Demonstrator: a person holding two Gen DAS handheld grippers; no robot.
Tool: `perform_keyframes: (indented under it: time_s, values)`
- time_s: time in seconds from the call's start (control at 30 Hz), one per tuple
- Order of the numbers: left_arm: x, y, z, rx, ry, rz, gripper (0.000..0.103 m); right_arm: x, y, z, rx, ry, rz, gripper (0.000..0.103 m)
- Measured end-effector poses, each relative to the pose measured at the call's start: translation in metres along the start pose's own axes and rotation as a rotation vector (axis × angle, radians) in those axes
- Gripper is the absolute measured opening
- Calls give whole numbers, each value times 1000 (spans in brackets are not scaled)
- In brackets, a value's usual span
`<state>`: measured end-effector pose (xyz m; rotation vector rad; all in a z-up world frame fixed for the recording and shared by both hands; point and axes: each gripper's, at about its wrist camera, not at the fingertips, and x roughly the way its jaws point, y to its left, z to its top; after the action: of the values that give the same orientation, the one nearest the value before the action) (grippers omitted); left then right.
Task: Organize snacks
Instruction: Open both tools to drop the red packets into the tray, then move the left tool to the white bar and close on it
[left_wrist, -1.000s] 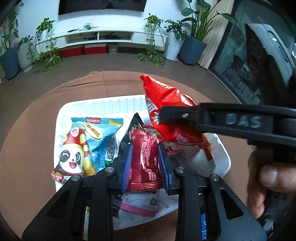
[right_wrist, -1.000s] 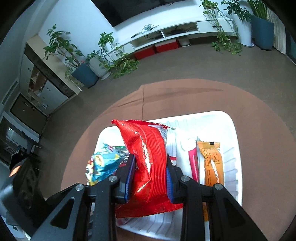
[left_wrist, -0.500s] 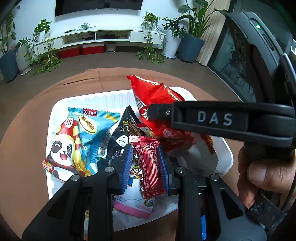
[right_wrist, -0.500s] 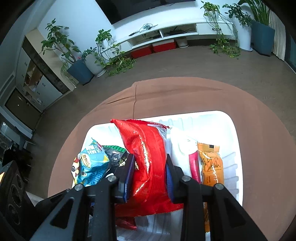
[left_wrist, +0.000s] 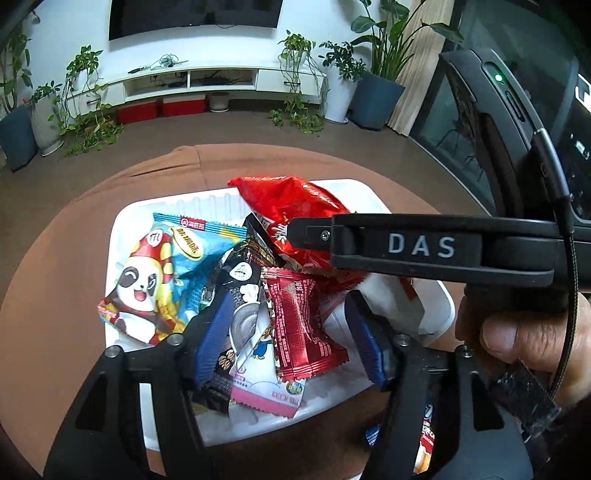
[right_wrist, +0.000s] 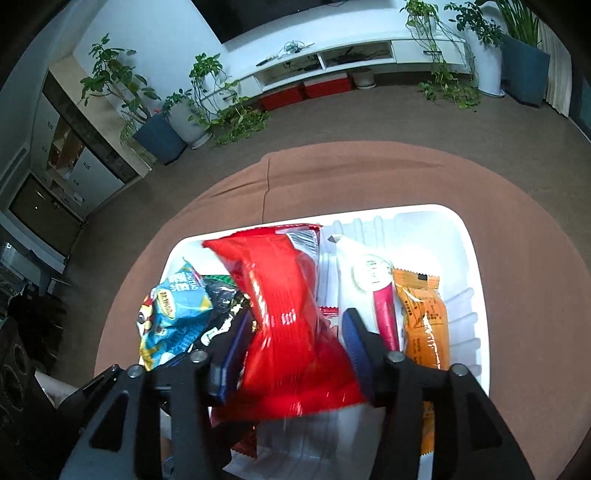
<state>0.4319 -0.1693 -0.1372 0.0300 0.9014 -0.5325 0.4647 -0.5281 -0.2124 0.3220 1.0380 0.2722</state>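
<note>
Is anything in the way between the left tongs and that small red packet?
Nothing visible is. The red packet lies uncovered on top of the pile in the tray, framed between the open left tongs.

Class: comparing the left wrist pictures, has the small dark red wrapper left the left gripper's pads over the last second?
Yes. The small dark red wrapper now lies loose in the white tray, and the left gripper has opened wide around it.

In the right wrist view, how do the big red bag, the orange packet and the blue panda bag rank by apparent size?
1. Big red bag, largest, though nearest the camera, between the right tongs.
2. and 3. Orange packet and blue panda bag look alike; both partly hidden.
</note>
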Motion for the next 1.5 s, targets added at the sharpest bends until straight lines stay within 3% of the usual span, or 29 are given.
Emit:
perform_keyframes:
  time_s: [0.27, 0.43, 0.63, 0.77, 1.0, 1.13, 1.27, 1.5]
  values:
    - [-21, 1, -2, 6, -22, -2, 69, -18, 11, -6, -22, -17, 16, 69]
    - [-46, -2, -13, 30, -41, -14, 86, -36, 13, -12, -5, -39, 37, 76]
    - [-76, -7, -48, 145, -16, -60, 101, -77, -2, -39, 69, -114, 98, 90]
    - [-88, -6, -80, 261, 12, -87, 102, -104, -19, -76, 125, -156, 116, 94]
    - [-88, -24, -130, 502, 149, -120, 102, -129, -32, -157, 151, -128, 84, 94]
    - [-86, -43, -146, 620, 182, -136, 102, -136, -39, -197, 200, -122, 96, 94]
    - [-80, -49, -148, 649, 209, -114, 102, -141, -34, -220, 180, -122, 83, 94]
    - [-63, -48, -140, 664, 264, -111, 102, -143, -32, -227, 165, -132, 89, 94]
